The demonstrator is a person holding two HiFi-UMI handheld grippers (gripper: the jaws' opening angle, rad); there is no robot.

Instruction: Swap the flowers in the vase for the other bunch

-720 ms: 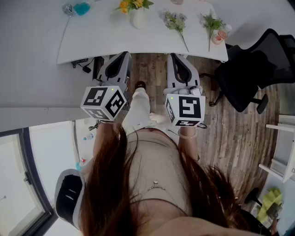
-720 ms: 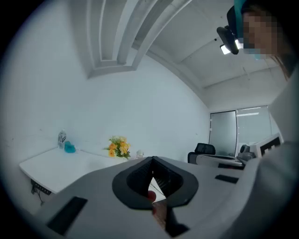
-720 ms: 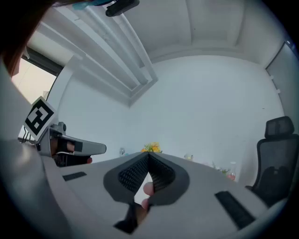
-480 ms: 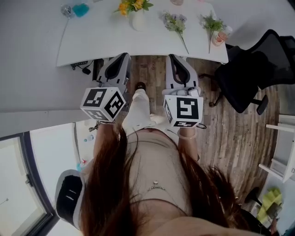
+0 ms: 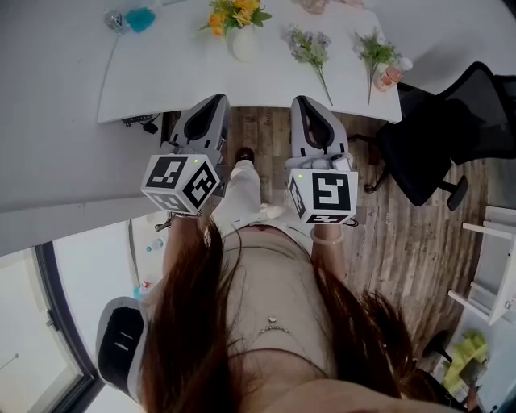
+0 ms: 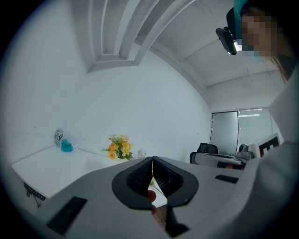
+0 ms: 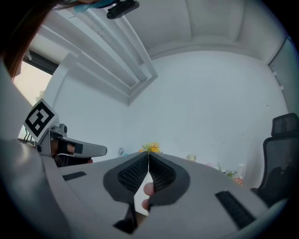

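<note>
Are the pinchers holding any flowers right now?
Nothing. The left gripper and right gripper are both shut and empty; the yellow flowers stand in the vase.

The grey right gripper [image 7: 148,158] has its jaws pressed together, with nothing between them. A yellow-orange flower bunch [image 7: 150,148] shows just above its tips, and a black office chair [image 7: 282,149] stands well to its right.

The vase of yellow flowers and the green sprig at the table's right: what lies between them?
In the head view, a pale purple bunch lies flat on the white table between the vase and the green sprig, touching neither.
</note>
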